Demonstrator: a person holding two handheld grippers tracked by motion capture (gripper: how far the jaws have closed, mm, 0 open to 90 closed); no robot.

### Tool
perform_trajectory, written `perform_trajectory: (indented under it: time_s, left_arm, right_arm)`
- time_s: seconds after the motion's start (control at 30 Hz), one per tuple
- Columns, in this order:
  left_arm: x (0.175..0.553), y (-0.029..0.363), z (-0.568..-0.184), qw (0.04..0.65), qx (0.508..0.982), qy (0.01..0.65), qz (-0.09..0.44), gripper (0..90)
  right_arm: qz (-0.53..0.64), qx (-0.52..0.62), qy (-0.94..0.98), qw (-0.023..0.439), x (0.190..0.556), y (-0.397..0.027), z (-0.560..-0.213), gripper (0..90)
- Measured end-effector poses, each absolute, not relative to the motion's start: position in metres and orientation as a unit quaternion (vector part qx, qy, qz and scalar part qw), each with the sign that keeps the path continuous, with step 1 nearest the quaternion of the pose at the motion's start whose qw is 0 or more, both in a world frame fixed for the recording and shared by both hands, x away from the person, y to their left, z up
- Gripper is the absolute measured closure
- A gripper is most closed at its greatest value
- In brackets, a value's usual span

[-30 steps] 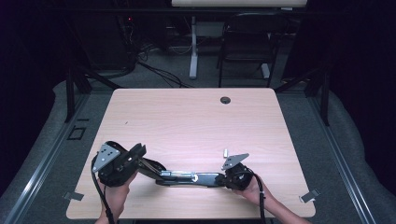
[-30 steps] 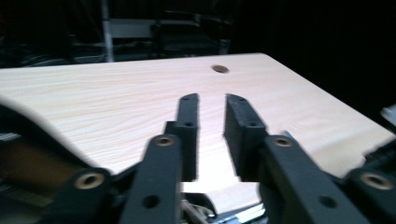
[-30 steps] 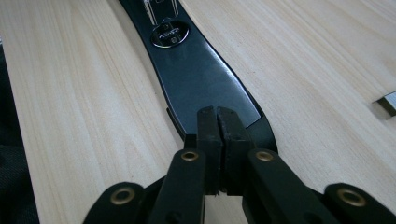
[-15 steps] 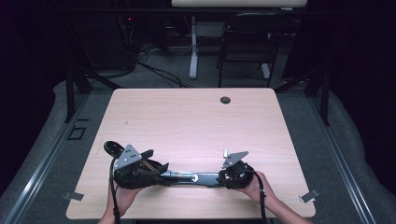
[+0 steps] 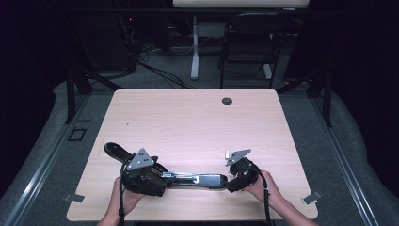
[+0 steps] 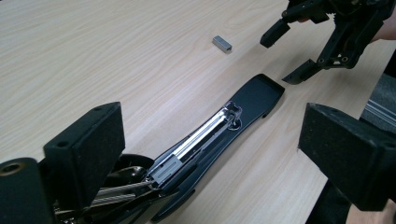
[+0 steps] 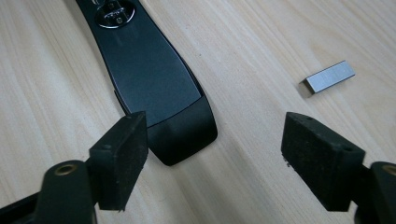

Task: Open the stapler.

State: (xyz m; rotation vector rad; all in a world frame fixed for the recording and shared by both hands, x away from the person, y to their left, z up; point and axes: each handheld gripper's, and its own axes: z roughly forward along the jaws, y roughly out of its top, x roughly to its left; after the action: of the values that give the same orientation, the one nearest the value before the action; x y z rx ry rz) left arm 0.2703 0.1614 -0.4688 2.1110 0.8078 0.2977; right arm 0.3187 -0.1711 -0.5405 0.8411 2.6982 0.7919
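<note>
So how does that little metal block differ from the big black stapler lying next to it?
The staple strip is a short, silvery grey bar; the stapler is long and mostly black. The strip lies alone on the table, clear of both tongs, while the stapler lies swung open, its metal channel exposed, stretching between the two tongs. Both rest flat on the wood, gripped by nothing.

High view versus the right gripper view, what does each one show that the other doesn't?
High view alone: the whole table, both of the person's hands, the left hand-held gripper, the stapler's swung-open top arm, and a chair behind. Right gripper view alone: a close look at the right hand-held gripper with its black pads apart, holding nothing, and the strip of staples seen sharply. Both share the wooden tabletop, the stapler's black base and that small staple strip beside it.
</note>
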Motion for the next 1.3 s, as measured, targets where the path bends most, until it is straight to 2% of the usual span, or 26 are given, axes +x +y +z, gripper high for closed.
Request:
perform_trajectory:
  time_s: [0.1,0.37,0.57,0.7,1.13,1.3]
  left_arm:
    - [0.272,0.159,-0.473,0.409,0.848,0.319,0.112,3.2]
    - [0.273,0.157,-0.476,0.402,0.856,0.307,0.106,0.2]
    - [0.275,0.158,-0.480,0.413,0.857,0.296,0.084,0.1]
    - [0.276,0.154,-0.483,0.410,0.861,0.293,0.075,0.0]
    - [0.277,0.151,-0.486,0.410,0.867,0.277,0.054,0.1]
    - [0.274,0.149,-0.486,0.405,0.872,0.269,0.046,0.1]
  right_arm:
    - [0.261,0.284,0.917,0.101,0.320,-0.169,-0.543,14.2]
    - [0.277,0.273,0.917,0.085,0.325,-0.175,-0.544,13.3]
    - [0.295,0.275,0.910,0.099,0.329,-0.183,-0.540,9.2]
    - [0.255,0.299,0.914,0.105,0.336,-0.182,-0.542,1.5]
    - [0.232,0.351,0.906,0.049,0.345,-0.197,-0.542,0.0]
    - [0.232,0.360,0.902,0.047,0.348,-0.204,-0.540,0.0]
